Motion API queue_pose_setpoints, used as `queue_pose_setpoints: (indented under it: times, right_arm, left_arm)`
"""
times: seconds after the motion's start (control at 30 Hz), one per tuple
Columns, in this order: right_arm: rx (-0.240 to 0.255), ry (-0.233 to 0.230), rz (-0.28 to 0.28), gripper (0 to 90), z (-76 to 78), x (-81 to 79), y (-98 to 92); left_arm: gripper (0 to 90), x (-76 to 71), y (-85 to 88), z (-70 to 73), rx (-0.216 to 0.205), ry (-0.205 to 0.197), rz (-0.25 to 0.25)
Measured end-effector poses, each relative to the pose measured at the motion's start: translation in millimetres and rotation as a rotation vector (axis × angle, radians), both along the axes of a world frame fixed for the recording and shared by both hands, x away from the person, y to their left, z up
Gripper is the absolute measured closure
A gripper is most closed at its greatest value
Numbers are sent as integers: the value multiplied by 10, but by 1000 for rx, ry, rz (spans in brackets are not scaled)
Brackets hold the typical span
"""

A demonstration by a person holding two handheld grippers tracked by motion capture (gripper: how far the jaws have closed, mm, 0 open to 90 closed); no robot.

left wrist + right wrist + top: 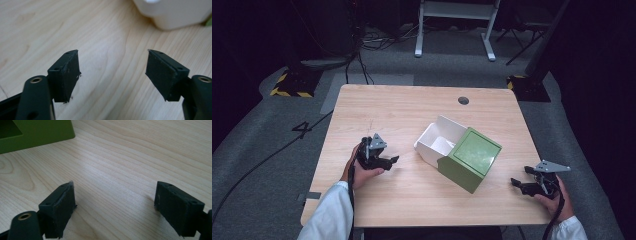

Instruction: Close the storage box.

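Note:
A white open container (438, 141) lies on the wooden table (402, 110), pushed partly out of a green box-like sleeve (472, 157). My left gripper (393, 161) rests low on the table left of the container, held in a hand, jaws open with nothing between them. In the left gripper view the pads (68, 75) stand wide apart over bare wood, with the white container (175, 12) just ahead. My right gripper (517, 184) sits near the table's right front corner, open and empty. The right gripper view has the green sleeve (35, 133) at upper left.
A round cable hole (463, 100) marks the table's far side. Beyond the table stand a white frame (457, 25) and dark stands with yellow-black bases (292, 85). Cables run across the grey floor.

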State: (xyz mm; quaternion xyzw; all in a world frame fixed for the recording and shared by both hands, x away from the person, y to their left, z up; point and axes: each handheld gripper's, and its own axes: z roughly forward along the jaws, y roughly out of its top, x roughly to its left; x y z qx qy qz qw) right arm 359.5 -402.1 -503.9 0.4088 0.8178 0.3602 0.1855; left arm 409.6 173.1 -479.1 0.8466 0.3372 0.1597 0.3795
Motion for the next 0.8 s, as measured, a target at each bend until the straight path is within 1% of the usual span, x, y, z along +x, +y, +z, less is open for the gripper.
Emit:
queue_pose_setpoints:
  times: [0.07, 0.1, 0.13, 0.17, 0.23, 0.27, 0.37, 0.4, 0.47, 0.5, 0.53, 0.57, 0.63, 0.67, 0.73, 0.8]
  right_arm:
    - [0, 0, 0, 168, 0, 0, 0]
    - [0, 0, 0, 168, 0, 0, 0]
    - [0, 0, 0, 168, 0, 0, 0]
    - [0, 0, 0, 168, 0, 0, 0]
    - [0, 0, 0, 168, 0, 0, 0]
    - [0, 0, 0, 169, 0, 0, 0]
    - [0, 0, 0, 168, 0, 0, 0]
    - [0, 0, 0, 169, 0, -1, 0]
    - [0, 0, 0, 168, 0, 0, 0]
    - [0, 0, 0, 168, 0, 0, 0]
    - [0, 0, 0, 169, 0, -1, 0]
    - [0, 0, 0, 168, 0, 0, 0]
    - [0, 0, 0, 168, 0, 0, 0]
    - [0, 0, 0, 168, 0, 0, 0]
    - [0, 0, 0, 169, 0, 0, 0]
    - [0, 0, 0, 168, 0, -1, 0]
  left_arm:
    - [288, 56, -15, 72, -24, -13, -4]
    - [301, 105, -40, 133, -33, -31, 2]
    - [302, 105, -40, 133, -33, -31, 2]
    - [302, 127, -56, 161, -39, -32, 3]
    - [325, 180, -82, 212, -60, -43, 10]
    - [330, 204, -97, 235, -54, -53, 11]
    - [342, 305, -173, 279, -67, -53, 16]
    - [343, 305, -173, 279, -67, -53, 16]
    - [351, 348, -214, 289, -72, -52, 7]
    - [357, 362, -240, 292, -81, -45, -3]
    - [357, 378, -263, 301, -76, -47, -6]
    - [358, 391, -287, 305, -85, -48, -13]
    - [364, 438, -359, 313, -90, -44, -23]
    - [364, 438, -359, 313, -90, -44, -23]
    - [365, 473, -400, 314, -104, -32, -35]
    - [365, 506, -438, 313, -131, -21, -44]
